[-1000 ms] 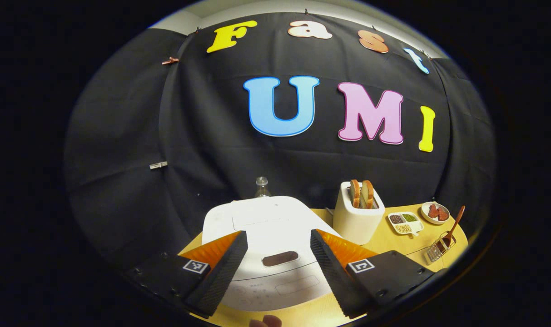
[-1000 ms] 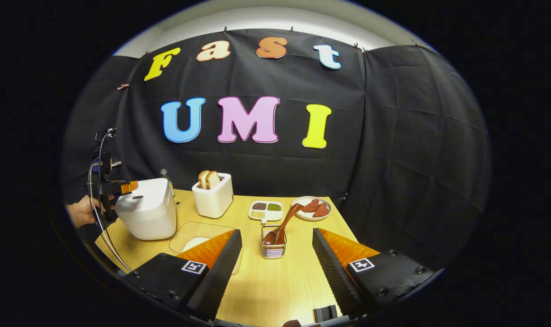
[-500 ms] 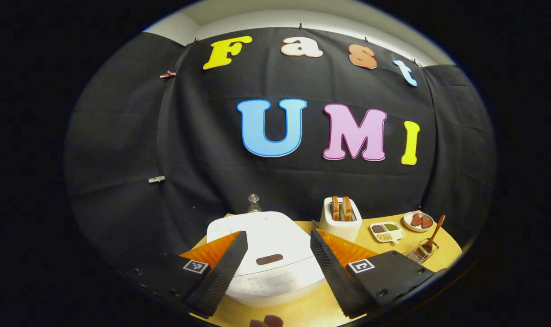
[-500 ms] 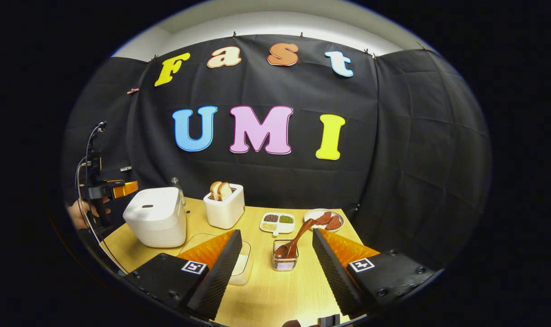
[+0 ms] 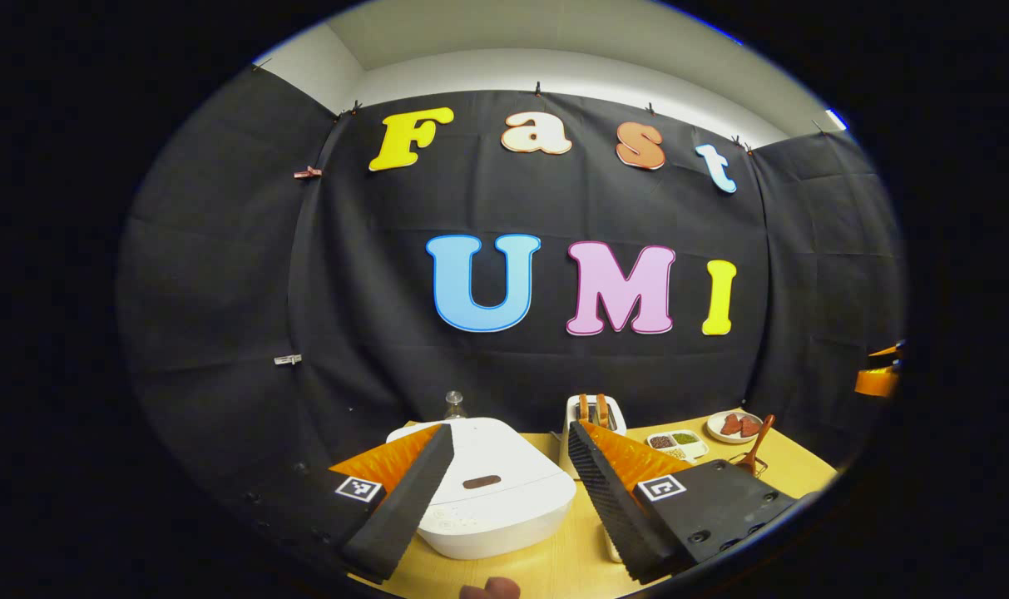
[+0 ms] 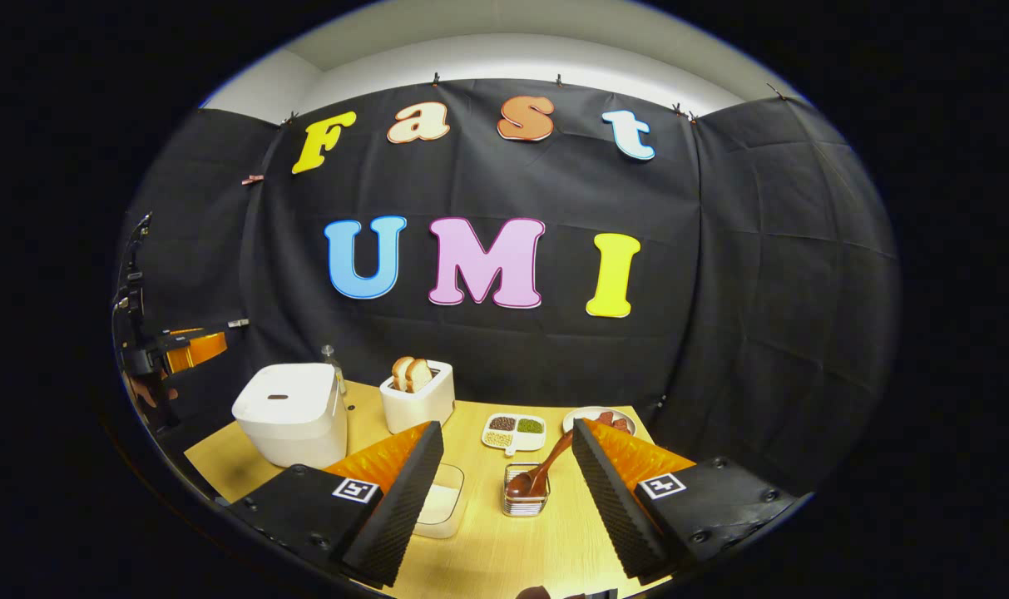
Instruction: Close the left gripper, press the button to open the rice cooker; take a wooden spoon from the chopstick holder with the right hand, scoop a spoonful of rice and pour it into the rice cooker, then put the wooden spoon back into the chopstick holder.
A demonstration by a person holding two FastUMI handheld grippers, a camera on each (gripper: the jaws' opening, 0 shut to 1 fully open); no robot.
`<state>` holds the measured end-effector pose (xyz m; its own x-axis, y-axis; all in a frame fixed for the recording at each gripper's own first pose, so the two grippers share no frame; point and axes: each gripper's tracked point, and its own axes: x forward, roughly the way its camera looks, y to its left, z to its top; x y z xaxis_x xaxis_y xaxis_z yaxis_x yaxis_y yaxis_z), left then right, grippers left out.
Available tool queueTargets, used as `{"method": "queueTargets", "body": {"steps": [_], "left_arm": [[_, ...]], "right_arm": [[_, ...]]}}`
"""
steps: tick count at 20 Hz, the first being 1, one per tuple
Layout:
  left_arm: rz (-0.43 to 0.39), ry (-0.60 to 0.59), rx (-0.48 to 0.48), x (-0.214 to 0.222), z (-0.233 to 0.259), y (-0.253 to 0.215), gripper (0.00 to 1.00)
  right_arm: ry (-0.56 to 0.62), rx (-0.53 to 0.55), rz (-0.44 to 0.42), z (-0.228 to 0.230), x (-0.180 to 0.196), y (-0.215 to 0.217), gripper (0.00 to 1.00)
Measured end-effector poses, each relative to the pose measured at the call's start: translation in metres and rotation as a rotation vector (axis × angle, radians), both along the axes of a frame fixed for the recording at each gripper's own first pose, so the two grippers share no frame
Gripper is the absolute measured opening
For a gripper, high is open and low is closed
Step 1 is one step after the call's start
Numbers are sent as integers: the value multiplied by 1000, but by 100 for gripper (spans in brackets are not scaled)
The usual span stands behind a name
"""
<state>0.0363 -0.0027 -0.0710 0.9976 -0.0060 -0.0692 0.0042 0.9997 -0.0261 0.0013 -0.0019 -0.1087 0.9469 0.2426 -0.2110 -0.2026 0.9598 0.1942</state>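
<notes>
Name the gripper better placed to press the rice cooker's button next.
Left. The left gripper points straight at the closed rice cooker, its button between the open fingers. The right gripper faces the wooden spoon instead.

Open tabletop [image 6: 487, 541] ahead of the right gripper [image 6: 504, 499], up to the chopstick holder [image 6: 526, 492] at 12 o'clock. Blocked at 11 by a clear container [image 6: 442, 509], at 10 by the rice cooker [image 6: 292, 413], toaster [image 6: 418, 393] behind. Wooden spoon [image 6: 546, 470] leaning toward 1.
</notes>
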Motion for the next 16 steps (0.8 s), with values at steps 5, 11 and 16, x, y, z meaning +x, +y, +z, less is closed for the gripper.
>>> {"method": "queueTargets", "body": {"steps": [5, 11, 16], "left_arm": [[-25, -94, -25, -38, 39, -10, 96], [-16, -129, -37, -81, 62, -11, 96], [-2, -154, -30, -113, 66, -3, 96]], "right_arm": [[-59, 1, -5, 24, 3, -1, 97], [-112, 14, 7, 42, -1, 3, 93], [-128, 27, 16, 51, -10, 5, 97]]}}
